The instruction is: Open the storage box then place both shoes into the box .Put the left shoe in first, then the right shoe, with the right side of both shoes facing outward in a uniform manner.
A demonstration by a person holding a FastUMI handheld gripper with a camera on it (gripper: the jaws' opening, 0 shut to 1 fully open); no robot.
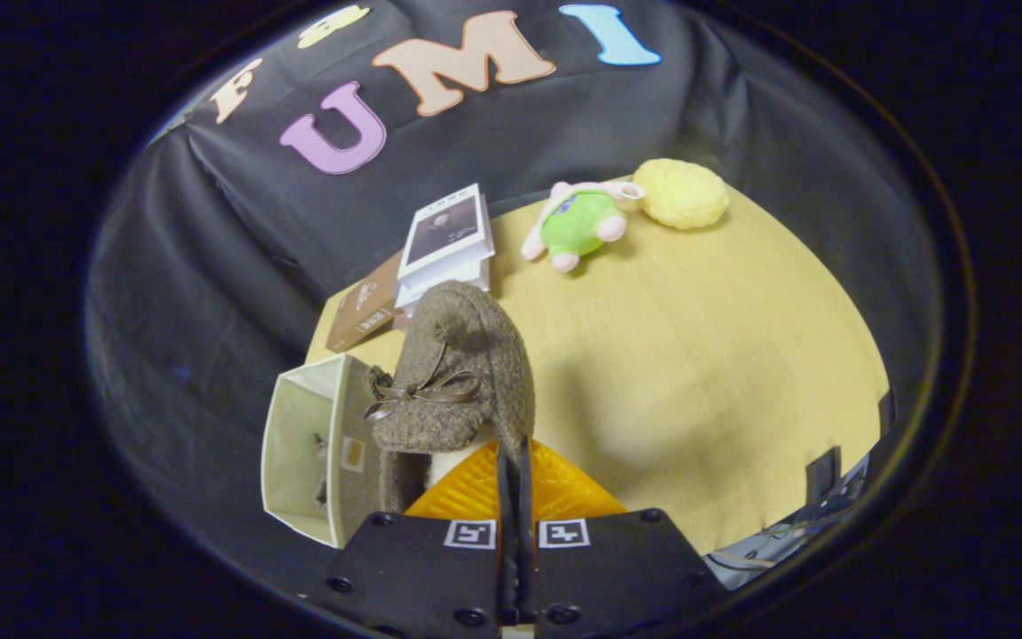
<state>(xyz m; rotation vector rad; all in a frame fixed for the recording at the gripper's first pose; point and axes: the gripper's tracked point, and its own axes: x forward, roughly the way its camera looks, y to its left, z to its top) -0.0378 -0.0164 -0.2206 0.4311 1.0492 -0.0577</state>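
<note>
A brown fuzzy shoe (467, 355) with a thin ribbon bow is lifted off the wooden table (706, 355), its toe pointing away from me. My gripper (514, 475) is shut on the shoe's rear rim, the orange fingers (467, 493) nearly touching each other. Just left of the shoe stands the white storage box (298, 426), open, with its opening facing me. A small dark shape shows inside it, too small to identify. The shoe's left side overlaps the box's right wall.
Beyond the shoe lie a white book (447, 235) and a brown book (367, 311) by the table's far left edge. A green plush toy (577, 226) and a yellow round cushion (681, 193) sit at the far side. Bare tabletop stretches to the right.
</note>
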